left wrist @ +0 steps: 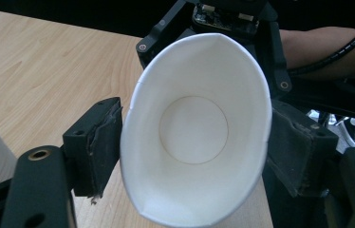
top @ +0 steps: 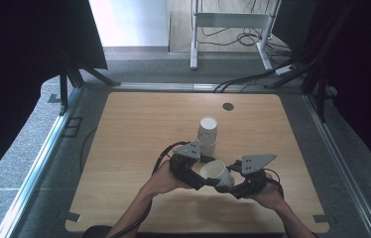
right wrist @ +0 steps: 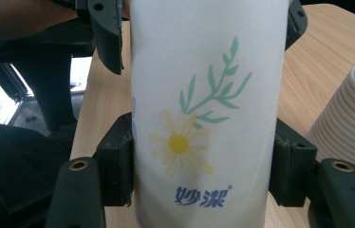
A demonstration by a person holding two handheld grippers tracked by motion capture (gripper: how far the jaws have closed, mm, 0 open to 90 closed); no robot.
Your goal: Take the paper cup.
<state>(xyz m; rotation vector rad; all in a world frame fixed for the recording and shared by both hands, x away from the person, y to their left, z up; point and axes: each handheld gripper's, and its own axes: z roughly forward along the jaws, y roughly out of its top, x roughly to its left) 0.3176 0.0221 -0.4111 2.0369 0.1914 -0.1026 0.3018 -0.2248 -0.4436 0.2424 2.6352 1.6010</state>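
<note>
Right hand-held gripper (right wrist: 199, 166) clamps white paper cup with daisy print (right wrist: 204, 118) across lower body, cup lying sideways between both grippers, above wooden surface (top: 124, 148). Left hand-held gripper (left wrist: 192, 152) at cup's open mouth, pads touching rim, mouth squashed oval.

Cup light, thin-walled, crushes easily; grip lightly near stiffer rolled rim or base. Blue print reads "妙潔". Stack of white paper cups (top: 207, 134) just beyond left hand-held gripper.

obstacle: cup stack (top: 207, 134) just beyond claws | free: bare table (top: 124, 148) left, right
</note>
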